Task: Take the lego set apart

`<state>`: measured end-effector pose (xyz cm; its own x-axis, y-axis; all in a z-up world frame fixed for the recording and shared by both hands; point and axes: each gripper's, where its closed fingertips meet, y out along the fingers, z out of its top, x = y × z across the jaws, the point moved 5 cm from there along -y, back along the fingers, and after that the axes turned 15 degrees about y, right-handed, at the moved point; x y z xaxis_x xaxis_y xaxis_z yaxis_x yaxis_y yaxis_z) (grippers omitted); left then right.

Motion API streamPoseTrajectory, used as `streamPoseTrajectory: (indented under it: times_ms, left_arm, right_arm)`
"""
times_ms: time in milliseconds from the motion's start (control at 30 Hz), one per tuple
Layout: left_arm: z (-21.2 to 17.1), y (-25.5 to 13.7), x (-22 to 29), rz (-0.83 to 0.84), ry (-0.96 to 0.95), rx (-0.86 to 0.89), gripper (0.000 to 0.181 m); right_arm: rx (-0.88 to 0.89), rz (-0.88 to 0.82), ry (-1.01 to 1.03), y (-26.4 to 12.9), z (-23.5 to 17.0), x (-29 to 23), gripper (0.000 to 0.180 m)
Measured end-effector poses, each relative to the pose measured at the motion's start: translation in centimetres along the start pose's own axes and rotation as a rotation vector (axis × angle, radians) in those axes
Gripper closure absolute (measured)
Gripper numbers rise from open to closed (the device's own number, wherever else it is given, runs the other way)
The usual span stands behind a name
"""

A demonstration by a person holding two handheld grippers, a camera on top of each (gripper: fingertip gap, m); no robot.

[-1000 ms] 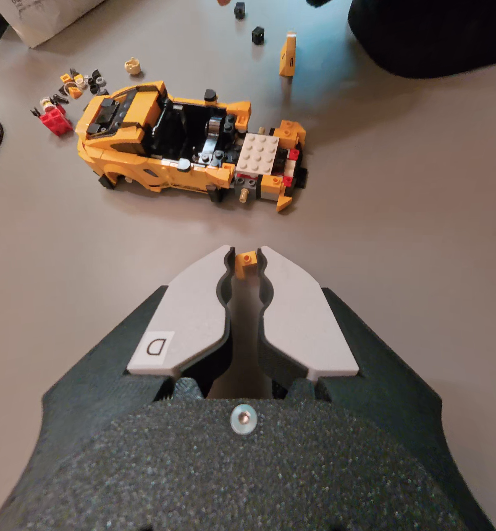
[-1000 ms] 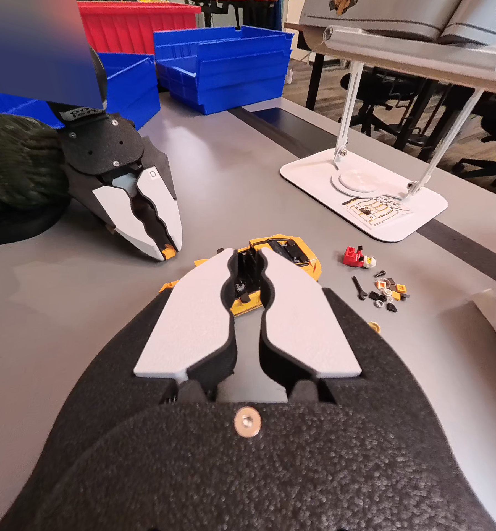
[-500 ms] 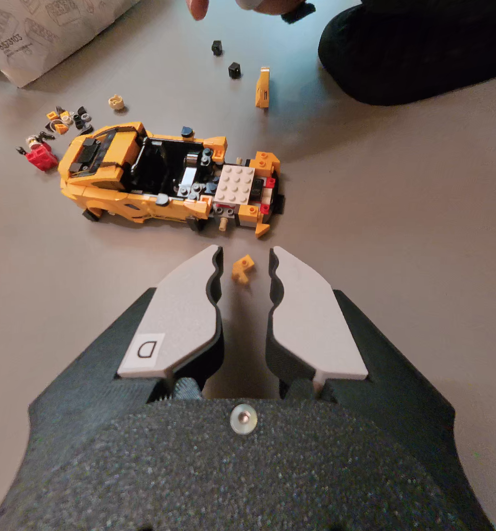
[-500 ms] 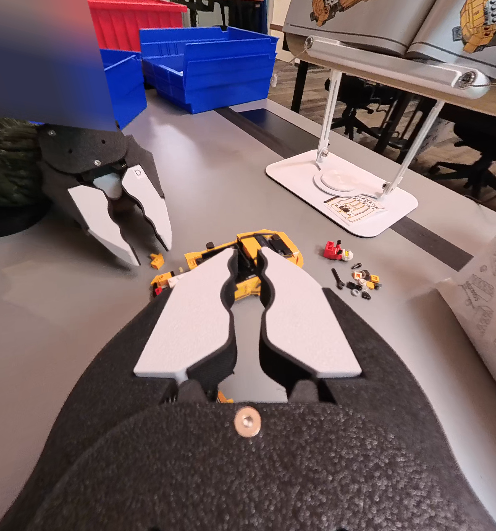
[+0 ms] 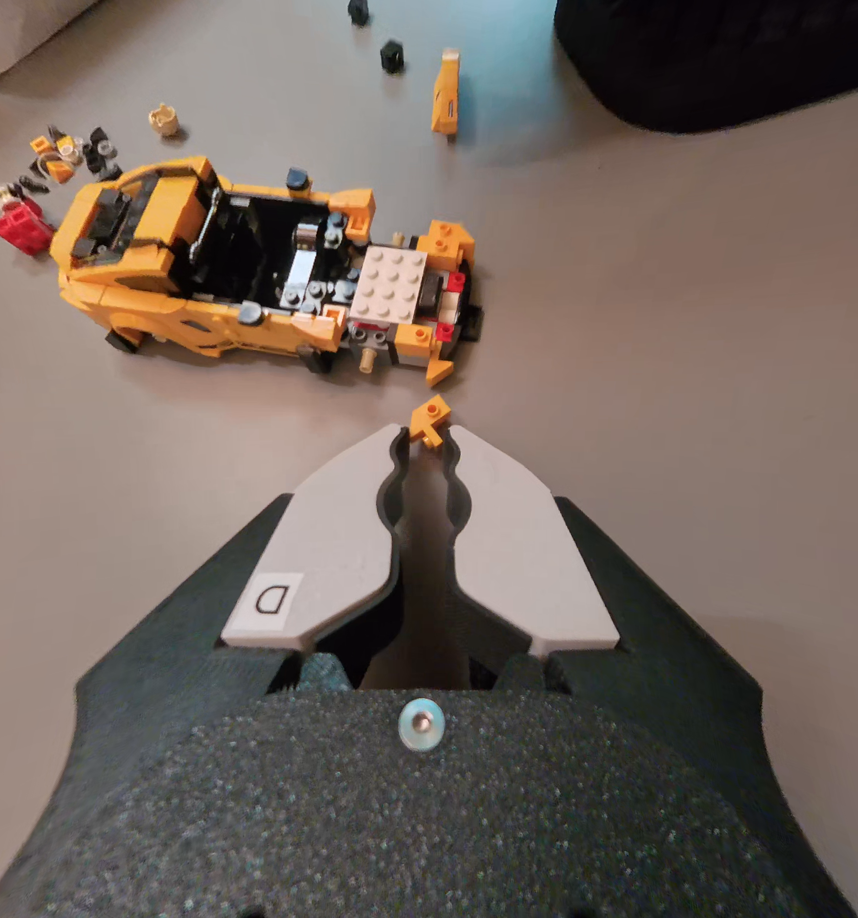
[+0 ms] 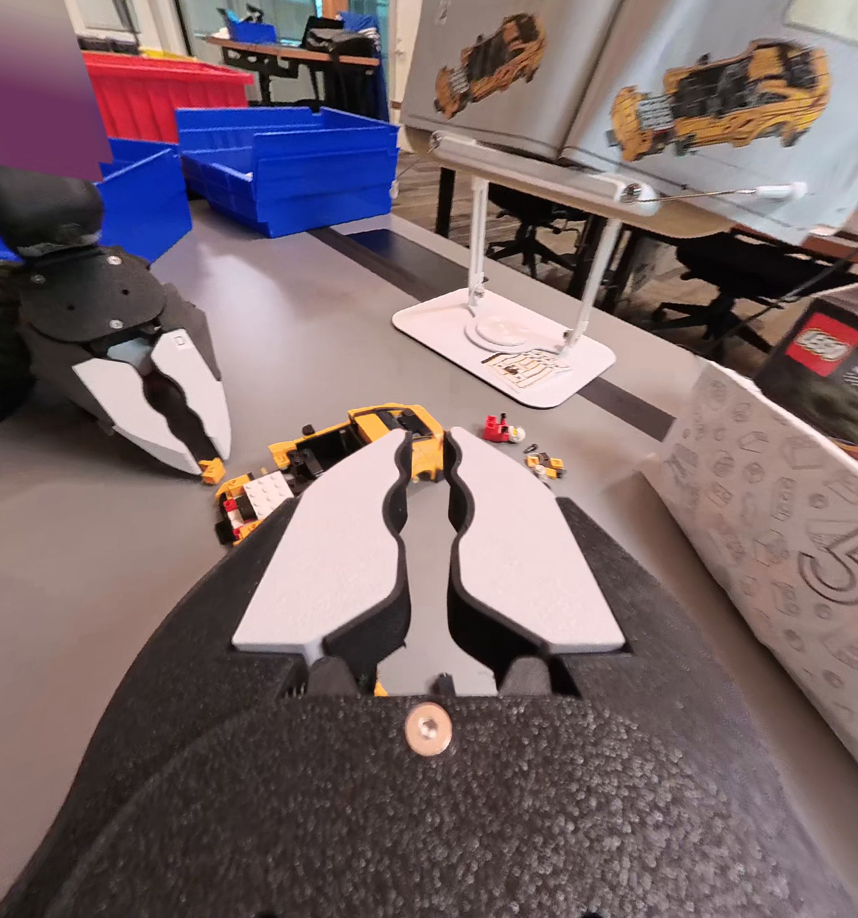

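Jaws of your left gripper point(image 5: 424, 433) stand narrow, tips at or on a small orange bracket piece point(image 5: 430, 417) lying on the worktop point(image 5: 665, 347) just beside the car's rear; whether they pinch it, you cannot tell. Jaws of your right gripper point(image 6: 424, 437) stand narrowly parted and empty above the yellow lego car point(image 5: 248, 278), likely ready to brace it. Removed bits point(image 5: 69, 154) sit grouped past the nose, clear of the work.
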<state>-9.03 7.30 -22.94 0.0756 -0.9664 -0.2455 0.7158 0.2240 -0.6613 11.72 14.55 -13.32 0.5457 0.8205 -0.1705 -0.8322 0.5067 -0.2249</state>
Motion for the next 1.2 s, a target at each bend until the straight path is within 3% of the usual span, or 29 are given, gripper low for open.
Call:
streamPoseTrajectory:
  times_ms: [267, 533, 700, 967, 1200]
  left_arm:
    - [4.3, 1.3, 0.8, 0.022, 0.030, 0.117, 0.169]
    - [10.3, 8.4, -0.3, 0.071, 0.078, 0.043, 0.169]
    - [11.7, 10.9, -0.6, 0.108, 0.099, 0.000, 0.159]
    - [11.0, 8.0, -1.9, 0.172, 0.044, 0.035, 0.160]
    - [8.8, 2.0, -5.1, 0.320, -0.035, 0.083, 0.165]
  right_arm:
    - [0.046, -0.065, 0.013, -2.6, 0.4, 1.0, 0.168]
    - [0.104, -0.083, 0.047, -3.8, 0.7, 1.4, 0.169]
    - [0.119, -0.079, 0.046, -4.3, 0.7, 1.0, 0.169]
    - [0.129, -0.069, 0.062, -4.6, 0.5, 1.1, 0.169]
    - [0.092, -0.047, 0.063, -4.0, 0.1, 0.8, 0.169]
